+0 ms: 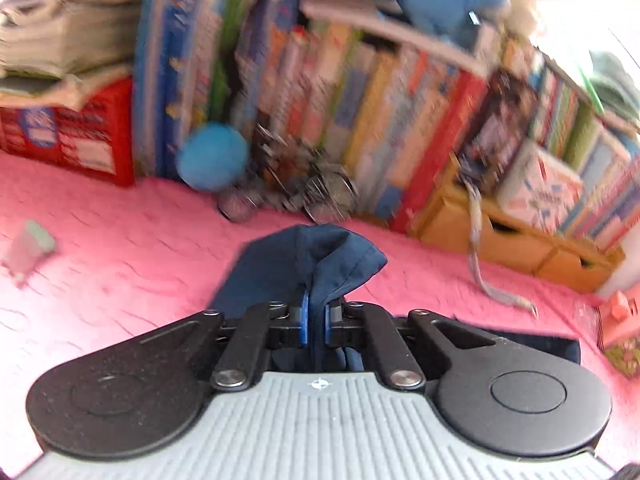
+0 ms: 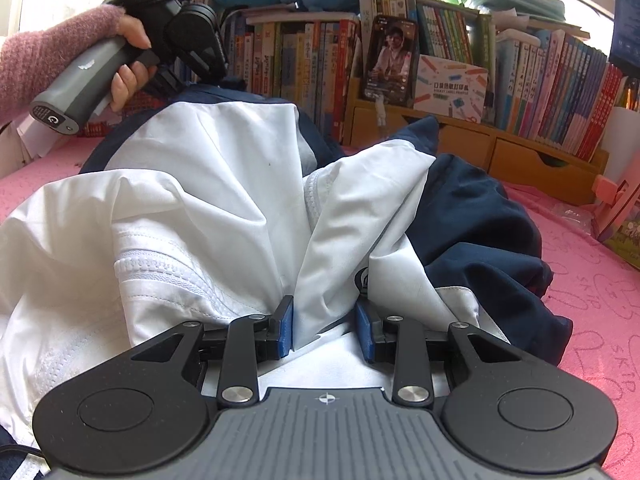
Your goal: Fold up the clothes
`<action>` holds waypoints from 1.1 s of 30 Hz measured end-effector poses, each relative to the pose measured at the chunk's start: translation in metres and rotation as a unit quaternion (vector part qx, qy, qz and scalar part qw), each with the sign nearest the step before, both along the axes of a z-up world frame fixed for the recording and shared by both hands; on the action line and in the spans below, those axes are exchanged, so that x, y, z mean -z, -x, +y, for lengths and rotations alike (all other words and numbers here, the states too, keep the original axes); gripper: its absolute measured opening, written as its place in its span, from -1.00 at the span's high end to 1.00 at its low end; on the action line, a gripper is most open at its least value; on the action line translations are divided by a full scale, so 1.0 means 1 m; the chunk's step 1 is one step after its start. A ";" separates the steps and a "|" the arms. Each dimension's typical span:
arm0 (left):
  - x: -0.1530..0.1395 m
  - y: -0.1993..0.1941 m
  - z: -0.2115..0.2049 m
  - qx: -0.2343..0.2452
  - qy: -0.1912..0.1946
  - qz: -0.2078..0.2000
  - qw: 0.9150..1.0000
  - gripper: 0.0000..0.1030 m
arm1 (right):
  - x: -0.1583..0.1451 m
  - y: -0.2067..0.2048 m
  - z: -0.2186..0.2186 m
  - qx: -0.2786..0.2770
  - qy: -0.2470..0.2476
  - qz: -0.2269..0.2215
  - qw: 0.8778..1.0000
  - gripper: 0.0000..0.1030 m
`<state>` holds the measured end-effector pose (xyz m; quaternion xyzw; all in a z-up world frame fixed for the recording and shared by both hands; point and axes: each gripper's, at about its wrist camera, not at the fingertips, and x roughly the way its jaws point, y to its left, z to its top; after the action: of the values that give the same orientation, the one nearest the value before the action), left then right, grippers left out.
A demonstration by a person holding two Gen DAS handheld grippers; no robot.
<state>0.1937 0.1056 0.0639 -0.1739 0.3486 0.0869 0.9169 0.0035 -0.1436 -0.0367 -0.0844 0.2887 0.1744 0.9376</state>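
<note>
A jacket of white point(image 2: 208, 184) and navy point(image 2: 480, 216) panels, with a white zipper point(image 2: 160, 268), lies bunched on the pink bed cover point(image 2: 592, 300). My right gripper point(image 2: 326, 330) is low over it, its blue pads closed on a raised fold of white fabric. In the left wrist view my left gripper point(image 1: 316, 316) is shut on a navy fold of the jacket point(image 1: 312, 264), which stands up between the pads above the pink cover point(image 1: 120, 248). The right wrist view shows a hand in a pink fuzzy sleeve holding the left gripper's grey handle point(image 2: 80, 80) behind the jacket, at the upper left.
Shelves of books point(image 2: 540, 80) and a wooden drawer box point(image 2: 520, 152) line the far edge. A phone point(image 2: 390, 60) leans there. A red box point(image 1: 80, 136), a blue plush ball point(image 1: 212, 160), a loose cord point(image 1: 480, 248) and a pink box point(image 2: 620, 216) sit around the cover.
</note>
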 end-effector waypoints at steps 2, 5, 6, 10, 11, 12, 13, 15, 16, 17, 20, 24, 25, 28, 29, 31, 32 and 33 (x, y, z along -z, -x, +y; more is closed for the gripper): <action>-0.019 0.012 0.023 -0.031 -0.006 -0.024 0.999 0.94 | 0.000 0.001 -0.002 0.000 0.001 -0.001 1.000 0.34; -0.052 0.034 0.068 -0.086 -0.018 -0.063 0.994 0.95 | -0.001 0.001 -0.005 0.001 -0.006 -0.002 1.000 0.32; -0.062 0.043 0.086 -0.102 -0.018 -0.076 0.992 0.95 | -0.001 0.000 -0.006 0.002 -0.008 -0.002 1.000 0.32; -0.095 0.078 0.150 -0.153 -0.017 -0.123 0.980 0.94 | -0.004 0.004 -0.015 -0.011 -0.032 -0.011 0.999 0.14; -0.097 0.085 0.160 -0.157 -0.015 -0.127 0.979 0.94 | -0.005 0.006 -0.018 -0.022 -0.045 -0.015 0.999 0.05; -0.099 0.091 0.170 -0.162 -0.014 -0.131 0.978 0.94 | -0.006 0.007 -0.021 -0.032 -0.059 -0.018 0.998 0.02; -0.095 0.096 0.174 -0.160 -0.025 -0.131 0.978 0.93 | -0.007 0.008 -0.023 -0.034 -0.064 -0.018 0.997 -0.05; -0.078 0.103 0.184 -0.165 -0.049 -0.117 0.978 0.93 | -0.007 0.007 -0.024 -0.031 -0.065 -0.016 0.997 -0.19; -0.068 0.106 0.191 -0.170 -0.051 -0.104 0.979 0.92 | -0.007 0.007 -0.024 -0.030 -0.066 -0.015 0.997 -0.24; -0.057 0.110 0.198 -0.175 -0.054 -0.092 0.979 0.92 | -0.007 0.007 -0.024 -0.029 -0.067 -0.014 0.997 -0.25; -0.009 0.124 0.220 -0.196 -0.050 -0.040 0.978 0.90 | -0.008 0.006 -0.026 -0.025 -0.069 -0.010 0.997 -0.27; 0.030 0.133 0.230 -0.208 -0.077 -0.012 0.975 0.88 | -0.013 0.007 -0.031 -0.022 -0.080 -0.010 0.997 -0.29; 0.036 0.135 0.232 -0.211 -0.085 -0.008 0.974 0.88 | -0.019 0.010 -0.036 -0.025 -0.091 -0.014 0.995 -0.35; 0.033 0.137 0.244 -0.235 -0.085 -0.028 0.968 0.87 | -0.038 0.014 -0.055 -0.026 -0.127 -0.028 0.991 -0.79; 0.031 0.137 0.248 -0.244 -0.075 -0.037 0.966 0.87 | -0.046 0.014 -0.064 -0.020 -0.139 -0.033 0.990 -0.88; 0.030 0.131 0.250 -0.260 -0.084 -0.031 0.962 0.87 | -0.056 0.004 -0.084 0.014 -0.155 -0.038 0.987 -0.88; 0.034 0.124 0.248 -0.262 -0.109 -0.019 0.959 0.87 | -0.057 -0.004 -0.093 0.037 -0.162 -0.034 0.985 -0.88; 0.039 0.119 0.244 -0.260 -0.132 -0.002 0.956 0.87 | -0.057 -0.011 -0.102 0.063 -0.171 -0.029 0.983 -0.88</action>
<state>0.0750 0.3492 0.0245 -0.1360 0.2745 0.3673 0.8782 0.0142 -0.2457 0.0205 0.0900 0.2320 0.1594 0.9553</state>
